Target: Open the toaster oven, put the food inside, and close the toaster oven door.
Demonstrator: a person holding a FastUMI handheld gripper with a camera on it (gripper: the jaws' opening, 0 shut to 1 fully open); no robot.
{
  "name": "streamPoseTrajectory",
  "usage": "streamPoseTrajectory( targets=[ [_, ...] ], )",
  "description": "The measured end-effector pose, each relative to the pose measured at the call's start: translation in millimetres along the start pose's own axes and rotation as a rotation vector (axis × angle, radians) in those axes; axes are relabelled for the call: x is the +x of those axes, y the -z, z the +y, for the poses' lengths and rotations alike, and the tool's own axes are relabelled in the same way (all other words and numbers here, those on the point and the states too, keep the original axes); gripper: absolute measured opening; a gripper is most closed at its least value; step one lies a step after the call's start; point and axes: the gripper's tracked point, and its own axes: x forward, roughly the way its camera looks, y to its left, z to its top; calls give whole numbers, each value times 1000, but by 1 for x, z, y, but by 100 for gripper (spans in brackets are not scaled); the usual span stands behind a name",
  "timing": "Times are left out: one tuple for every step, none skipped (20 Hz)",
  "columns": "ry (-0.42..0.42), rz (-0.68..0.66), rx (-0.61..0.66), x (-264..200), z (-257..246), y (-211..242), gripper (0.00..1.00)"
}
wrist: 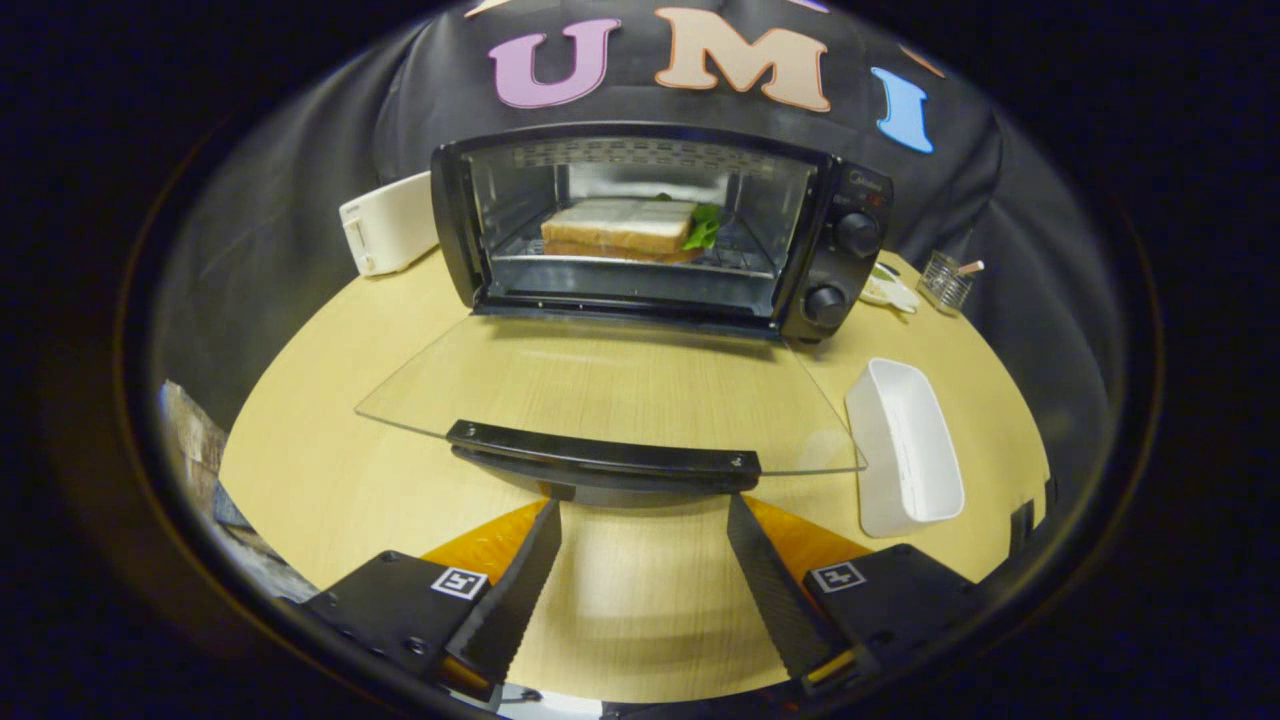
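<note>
The toaster oven point(660, 225) is the object of the task, and its closing is judged to be the step now in hand. The gripper point(645, 515) is held with its fingers spread apart and nothing between them; the fingertips are seen just beneath the front edge of the door handle point(603, 452), though contact cannot be confirmed. The glass door point(610, 385) is lowered flat, extending from the oven's base toward the fingers above the wooden table point(330, 470). Beyond the door, the sandwich point(625, 230) with a green leaf at its side is already placed on the rack inside the chamber. A white tray point(905, 445) lies just beside the door's right edge, and a white toaster point(388, 222) stands left of the oven. For the next move, the handle would probably need to be lifted from below and swung up toward the oven front until the door is shut.
</note>
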Motion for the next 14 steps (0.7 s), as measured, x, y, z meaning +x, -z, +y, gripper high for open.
streamPoseTrajectory(
  targets=[
    [-1,-17,3,-1,1,-6,100],
    [-5,-34,11,-1,2,-15,100],
    [-10,-52,22,-1,2,-24,100],
    [-11,-69,29,0,2,-35,100],
    [-12,-86,33,3,1,-46,100],
    [-13,-100,32,4,0,-57,100],
    [-14,-114,32,6,0,-66,100],
    [-15,-126,35,7,-1,-77,100],
    [-15,-139,38,10,-1,-86,100],
    [-13,-153,43,11,-3,-96,100],
    [-11,-165,50,13,-5,-105,100],
    [-13,-170,52,14,-5,-111,100],
    [-7,-181,56,16,-8,-118,100],
    [-7,-193,64,16,-10,-125,100]
  ],
)
